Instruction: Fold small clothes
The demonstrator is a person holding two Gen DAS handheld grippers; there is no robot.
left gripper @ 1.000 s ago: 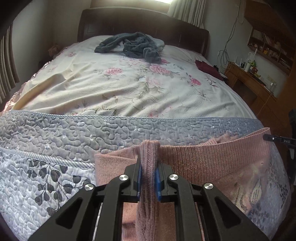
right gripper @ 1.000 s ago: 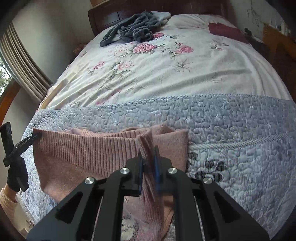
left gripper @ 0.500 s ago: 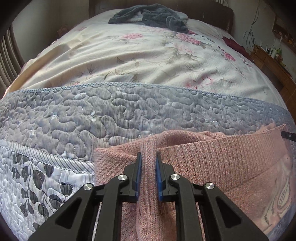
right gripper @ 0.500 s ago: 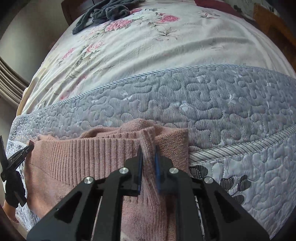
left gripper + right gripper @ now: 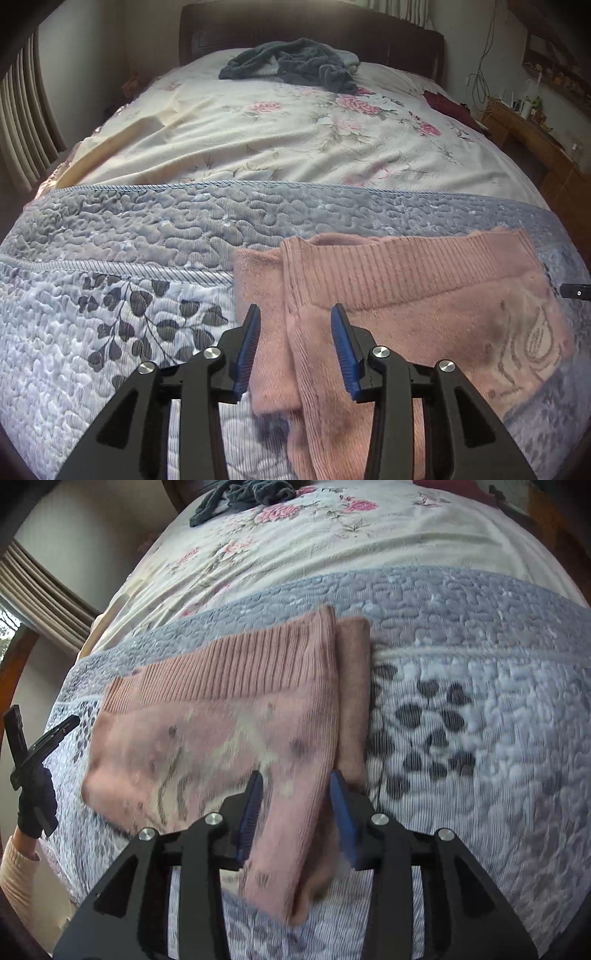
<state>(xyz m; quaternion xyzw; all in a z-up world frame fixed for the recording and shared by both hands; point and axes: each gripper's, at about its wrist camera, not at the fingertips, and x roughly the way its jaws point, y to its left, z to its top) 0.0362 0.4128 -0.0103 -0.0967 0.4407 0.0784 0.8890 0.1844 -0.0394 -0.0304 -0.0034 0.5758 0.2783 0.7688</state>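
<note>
Pink knitwear, a small sweater [image 5: 406, 306] with a ribbed band along its far edge and a pale pattern on its front, lies flat on the grey quilted bedspread [image 5: 129, 236] at the near end of the bed. The left gripper [image 5: 295, 325] sits over the sweater's left side with its jaws apart and its blue pads [image 5: 246, 345] clear of the knit. The right gripper [image 5: 295, 790] sits over the right side [image 5: 258, 709], jaws likewise apart, holding nothing. Beyond the quilt stretches a cream floral sheet [image 5: 295, 140], with a heap of dark grey clothes [image 5: 295, 64] near the dark wooden headboard [image 5: 295, 26]. A gloved hand [image 5: 35, 801] shows at the right view's left edge.
</note>
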